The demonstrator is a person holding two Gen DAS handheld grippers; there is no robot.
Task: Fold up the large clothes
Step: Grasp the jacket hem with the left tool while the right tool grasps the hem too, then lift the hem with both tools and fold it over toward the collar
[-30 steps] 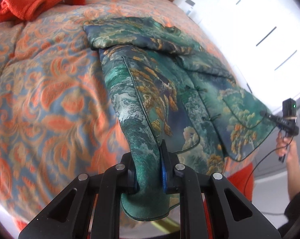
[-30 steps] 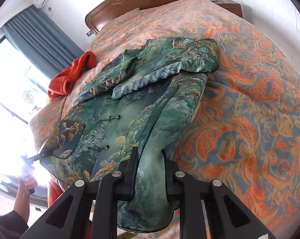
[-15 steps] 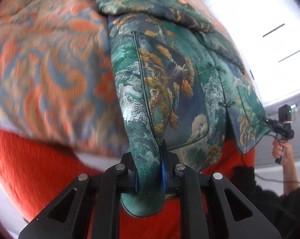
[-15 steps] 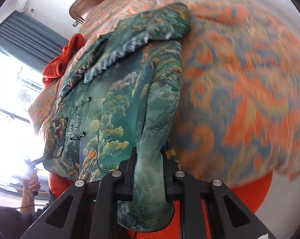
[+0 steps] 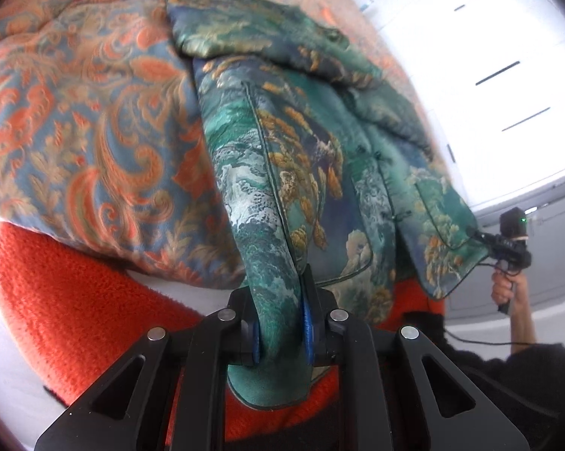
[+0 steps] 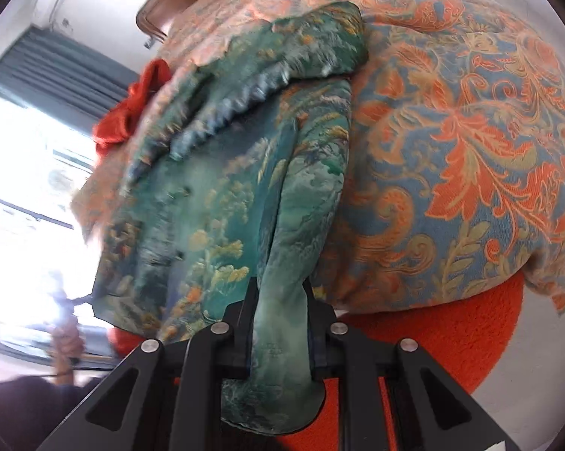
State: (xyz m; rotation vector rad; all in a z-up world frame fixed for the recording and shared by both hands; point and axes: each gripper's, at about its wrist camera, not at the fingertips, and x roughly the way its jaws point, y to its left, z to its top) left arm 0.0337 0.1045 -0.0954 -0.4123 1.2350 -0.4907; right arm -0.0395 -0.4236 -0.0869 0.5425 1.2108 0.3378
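Clamping the green jacket [image 5: 305, 173] hem, both grippers' jaws pinched tight

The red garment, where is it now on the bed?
In the right wrist view, the red garment lies at upper left on the patterned bedspread, beyond the green jacket, toward the curtain.

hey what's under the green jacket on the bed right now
The green jacket lies on the orange and blue quilt, its hem pulled past the bed edge by the left tool and right tool. Anything beneath its middle is covered.
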